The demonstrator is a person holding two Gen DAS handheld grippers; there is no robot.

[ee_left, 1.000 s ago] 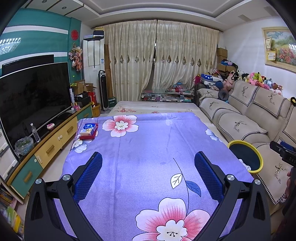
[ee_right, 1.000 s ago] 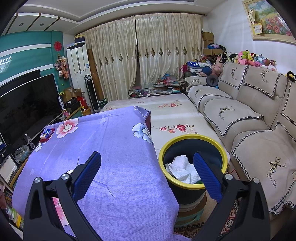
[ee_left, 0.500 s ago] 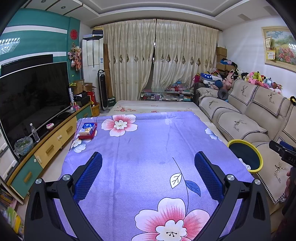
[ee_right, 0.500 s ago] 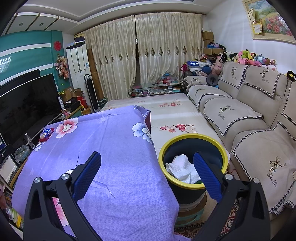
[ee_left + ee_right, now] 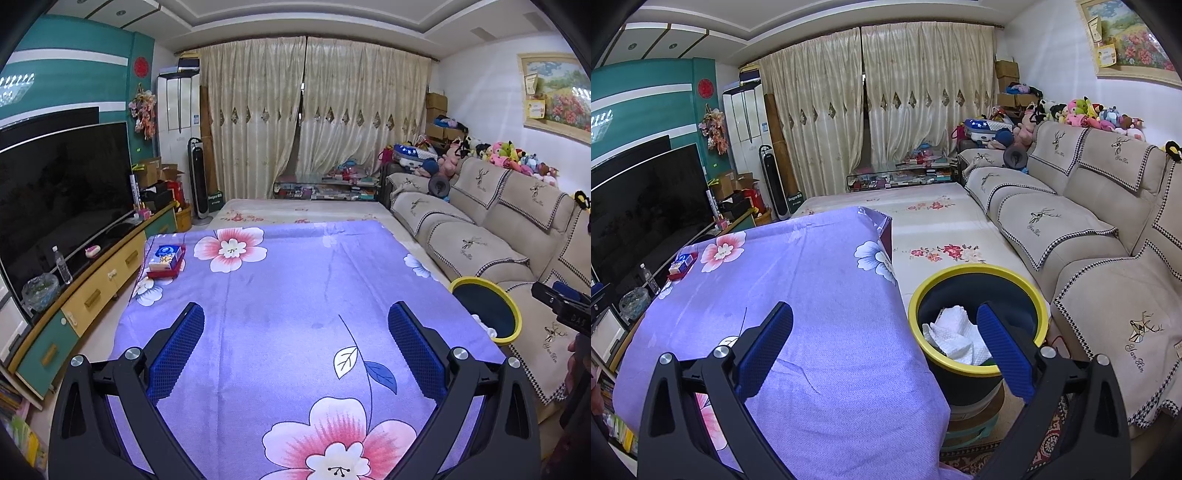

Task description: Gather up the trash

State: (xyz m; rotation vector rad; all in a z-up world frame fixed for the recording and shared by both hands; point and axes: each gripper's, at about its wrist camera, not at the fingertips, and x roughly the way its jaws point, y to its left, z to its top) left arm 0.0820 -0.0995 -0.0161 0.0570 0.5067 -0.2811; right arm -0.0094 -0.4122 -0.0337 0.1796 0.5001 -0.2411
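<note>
The left gripper (image 5: 295,343) hung above the near part of the surface (image 5: 295,288), its jaws spread wide with nothing between the blue pads (image 5: 177,350). The right gripper (image 5: 884,343) was held over the surface's right edge, jaws likewise wide and empty; its right pad overlapped the rim of the trash bin in that view.

The surface was covered by a purple floral cloth (image 5: 798,295). The yellow-rimmed trash bin (image 5: 979,273) stood just beside the right edge of the surface, on a stack of stools or crates, between the surface and the beige sofa (image 5: 1100,236). White crumpled paper towels (image 5: 955,334) lay inside the bin, against its near-left wall.

At the far left corner of the surface, a blue snack box rested on a red box (image 5: 166,258). Apart from these boxes, the cloth carried no loose items that could be made out.

Beyond the surface lay a cream floral-covered platform (image 5: 923,218). A television (image 5: 62,195) stood on a low cabinet along the left wall. Closed curtains (image 5: 314,118) covered the far wall, and plush toys (image 5: 1086,114) lined the sofa back.
</note>
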